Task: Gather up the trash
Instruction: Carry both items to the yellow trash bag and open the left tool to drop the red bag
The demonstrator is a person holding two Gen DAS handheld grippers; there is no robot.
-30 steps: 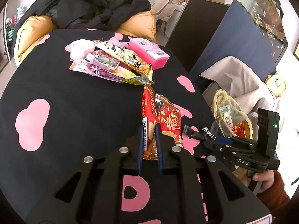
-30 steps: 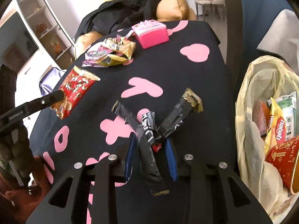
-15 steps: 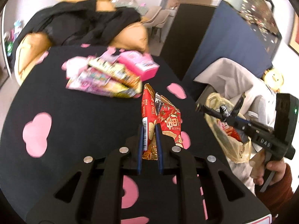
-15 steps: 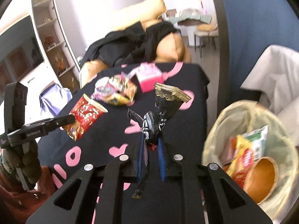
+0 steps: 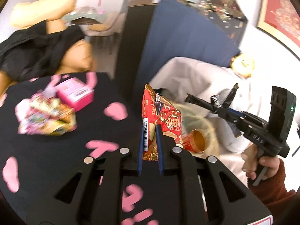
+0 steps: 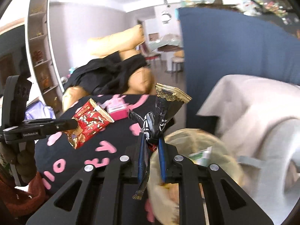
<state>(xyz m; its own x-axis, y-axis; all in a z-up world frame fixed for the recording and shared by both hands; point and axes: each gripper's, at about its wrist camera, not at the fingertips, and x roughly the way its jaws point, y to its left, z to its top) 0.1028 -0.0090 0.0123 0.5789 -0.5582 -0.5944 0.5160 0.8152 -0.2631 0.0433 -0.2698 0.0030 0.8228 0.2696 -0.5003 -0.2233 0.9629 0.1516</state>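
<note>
Far to the left of the left jaws, a heap of colourful wrappers (image 5: 45, 116) and a pink box (image 5: 75, 93) lay on the black, pink-patterned bench (image 5: 56, 159), apart from either tool. I judged them to be litter not yet collected. The left gripper (image 5: 150, 131) was in the air with its jaws clamped together on a red snack packet (image 5: 168, 120). They pinched the packet by its lower left corner, so most of it stood above and to the right of the tips, clear of the cloth. That hold looked meant for carrying: a pinch at one edge lets a flat packet hang free and drop cleanly once released. Just beyond those jaws and to their right, partly behind the packet, sat a pale, see-through trash bag (image 5: 204, 129) with a paper cup (image 5: 196, 140) lying inside. Its mouth gaped upward beside the bench, presumably set there so litter could be dropped straight in. Further right, a hand (image 5: 266, 166) carried the right gripper (image 6: 151, 142). Its jaws had just been closing and were gripping a crumpled black wrapper (image 6: 166, 105) at its twisted middle. The gold-trimmed end fanned out above the tips and a tail hung below between the fingers. From its own camera the bag lay directly beneath and ahead of those jaws, so the black wrapper seemed nearest to being let go, with the red packet close behind.
</note>
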